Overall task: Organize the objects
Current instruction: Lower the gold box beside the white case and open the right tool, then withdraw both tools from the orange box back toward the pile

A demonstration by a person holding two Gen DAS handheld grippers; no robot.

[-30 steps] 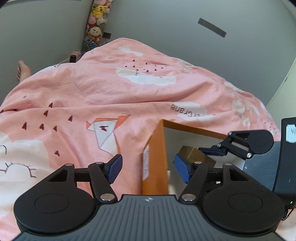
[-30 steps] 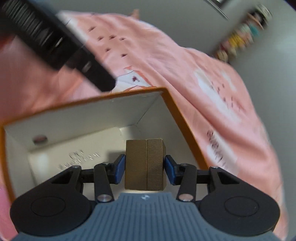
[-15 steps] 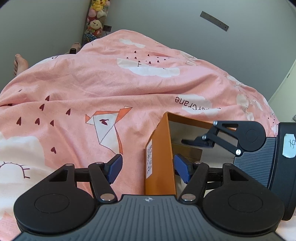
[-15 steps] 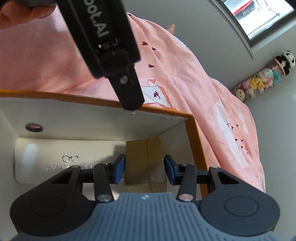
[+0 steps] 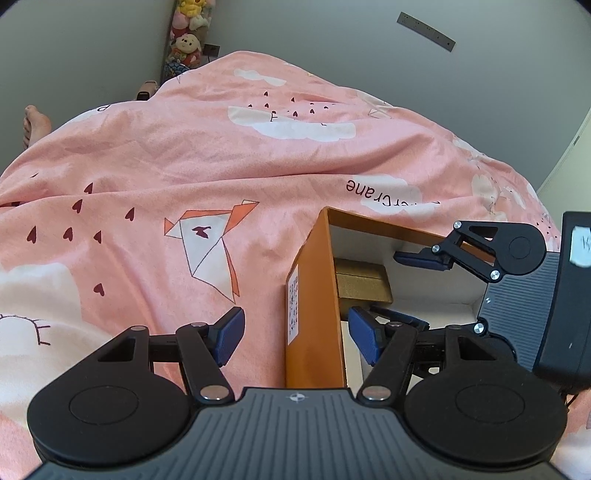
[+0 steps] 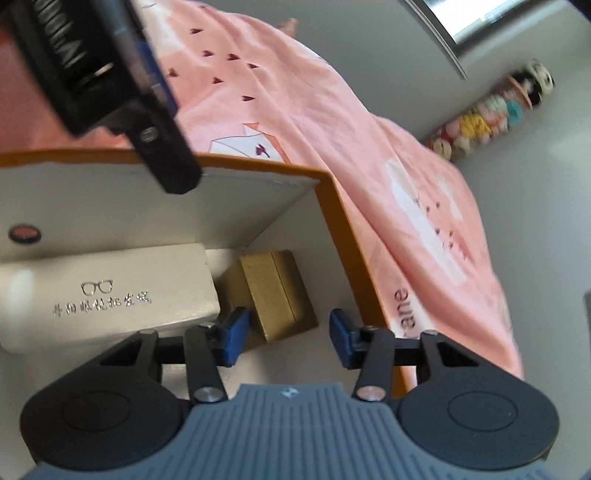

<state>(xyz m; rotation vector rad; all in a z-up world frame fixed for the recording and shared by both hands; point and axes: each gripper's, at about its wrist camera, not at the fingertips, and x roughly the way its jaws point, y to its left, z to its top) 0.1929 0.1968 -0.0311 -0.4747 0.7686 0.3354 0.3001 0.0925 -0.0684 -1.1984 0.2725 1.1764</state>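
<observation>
An orange box (image 5: 312,295) with a white inside stands open on the pink bedspread (image 5: 221,166). On its floor, in the far corner (image 6: 258,243), lies a small gold box (image 6: 273,291), skewed, beside a white glasses case (image 6: 107,291). My right gripper (image 6: 288,336) is open just short of the gold box, and its pads do not touch it. My left gripper (image 5: 295,332) is open with the orange box's side wall between its jaws. One finger (image 6: 166,158) of the left gripper reaches over the rim in the right wrist view.
The bedspread slopes away on all sides of the box. A row of soft toys (image 6: 491,114) hangs by the grey wall. A person's bare foot (image 5: 35,122) shows past the bed's far left edge. A window (image 6: 498,18) is at the upper right.
The right gripper's pads have come off the gold box, which now lies skewed on the orange box's floor beside the glasses case. The left gripper has stayed astride the wall.
</observation>
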